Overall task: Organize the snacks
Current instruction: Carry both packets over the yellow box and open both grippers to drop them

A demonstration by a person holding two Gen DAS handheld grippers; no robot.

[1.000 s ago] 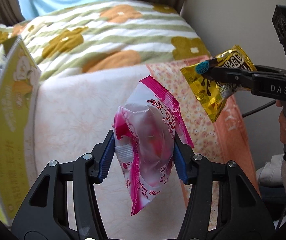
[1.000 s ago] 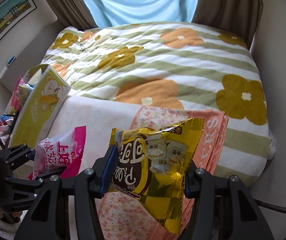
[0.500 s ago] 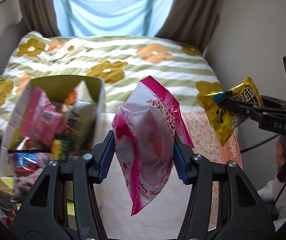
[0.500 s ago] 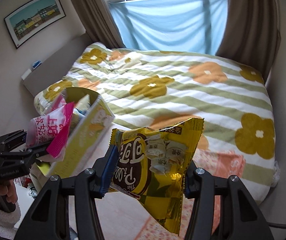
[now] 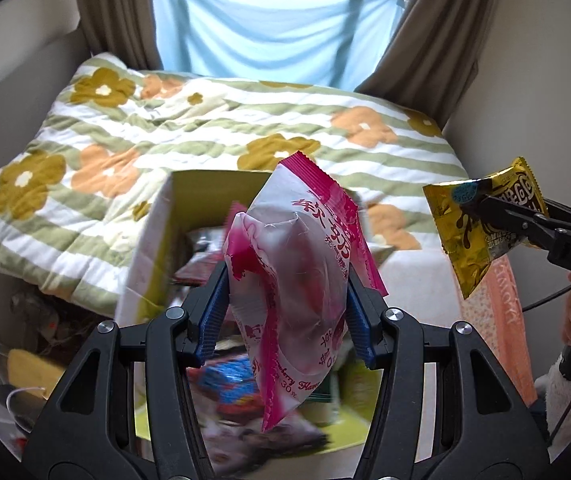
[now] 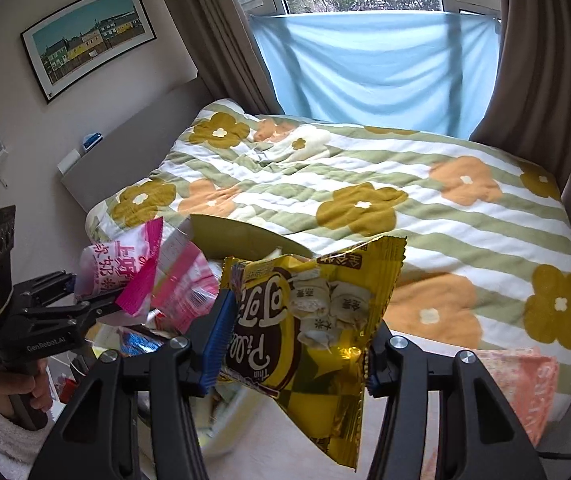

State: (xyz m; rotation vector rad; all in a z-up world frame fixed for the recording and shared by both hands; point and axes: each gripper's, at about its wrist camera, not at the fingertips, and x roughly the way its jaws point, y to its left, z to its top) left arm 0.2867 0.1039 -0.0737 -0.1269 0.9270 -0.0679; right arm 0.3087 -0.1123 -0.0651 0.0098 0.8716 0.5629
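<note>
Packets (image 5: 241, 376) crowd box (image 5: 147, 240) under pink packet (image 5: 297, 280).

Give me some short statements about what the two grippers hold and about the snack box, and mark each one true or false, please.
1. The left gripper is shut on a pink strawberry snack packet. True.
2. The right gripper is open, with nothing in it. False: it is shut on a yellow snack packet.
3. The yellow-green cardboard box already holds several snack packets. True.
4. The pink packet lies inside the box. False: it is held in the air above the box.
5. The box stands by a bed with a flower-patterned quilt. True.
</note>
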